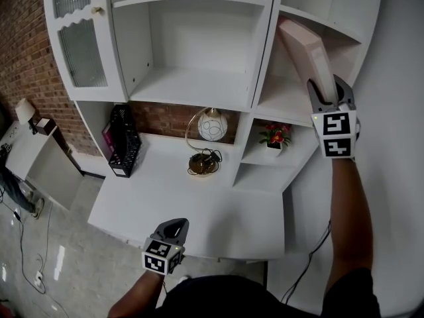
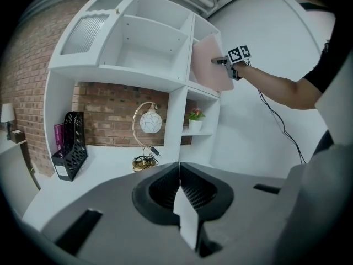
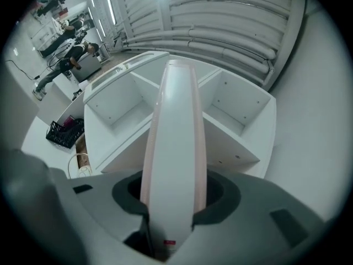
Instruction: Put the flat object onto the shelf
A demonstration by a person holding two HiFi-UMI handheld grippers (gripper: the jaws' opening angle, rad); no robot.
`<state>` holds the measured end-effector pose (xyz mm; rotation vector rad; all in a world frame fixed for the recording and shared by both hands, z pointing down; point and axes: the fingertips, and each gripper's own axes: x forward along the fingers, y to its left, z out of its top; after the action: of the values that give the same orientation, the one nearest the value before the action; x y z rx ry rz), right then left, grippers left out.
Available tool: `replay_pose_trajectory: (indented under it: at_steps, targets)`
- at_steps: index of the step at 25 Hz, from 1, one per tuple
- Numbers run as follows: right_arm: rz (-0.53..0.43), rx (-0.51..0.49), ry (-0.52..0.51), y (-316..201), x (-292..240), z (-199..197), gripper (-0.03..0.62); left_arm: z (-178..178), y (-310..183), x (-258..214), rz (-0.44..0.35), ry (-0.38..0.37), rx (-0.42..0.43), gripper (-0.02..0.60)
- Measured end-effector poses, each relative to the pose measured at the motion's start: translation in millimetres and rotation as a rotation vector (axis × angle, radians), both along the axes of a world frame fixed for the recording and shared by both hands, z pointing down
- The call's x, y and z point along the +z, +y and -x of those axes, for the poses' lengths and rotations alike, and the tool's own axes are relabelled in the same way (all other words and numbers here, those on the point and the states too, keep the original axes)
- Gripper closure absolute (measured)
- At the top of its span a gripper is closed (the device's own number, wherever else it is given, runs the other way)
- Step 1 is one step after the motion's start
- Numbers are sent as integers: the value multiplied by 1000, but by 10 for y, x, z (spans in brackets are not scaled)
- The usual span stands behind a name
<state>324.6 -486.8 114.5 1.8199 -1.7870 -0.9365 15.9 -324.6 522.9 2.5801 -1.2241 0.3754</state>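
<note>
A white shelf unit (image 1: 199, 88) rises from a white desk top (image 1: 199, 211), where a black mesh file holder (image 1: 124, 141) stands at the left and a globe lamp (image 1: 207, 141) on a gold base sits near the middle, while a small potted plant (image 1: 274, 138) with red flowers stands on a low shelf of the right column.

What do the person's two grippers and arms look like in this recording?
The left gripper and the right gripper are both dark grey, each with two moulded jaws; the left's inner pads look ribbed. Each carries a white cube printed with black square markers. The arms are bare below a black short sleeve.
</note>
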Motion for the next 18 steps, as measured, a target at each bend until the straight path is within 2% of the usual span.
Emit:
replay_pose_trajectory:
  at_steps: [5, 18]
  targets:
    - [16, 28, 15, -334, 61, 4, 416, 37, -57, 31, 20, 22, -16, 577]
    - [69, 41, 32, -1017, 104, -57, 419, 91, -142, 91, 35, 19, -54, 577]
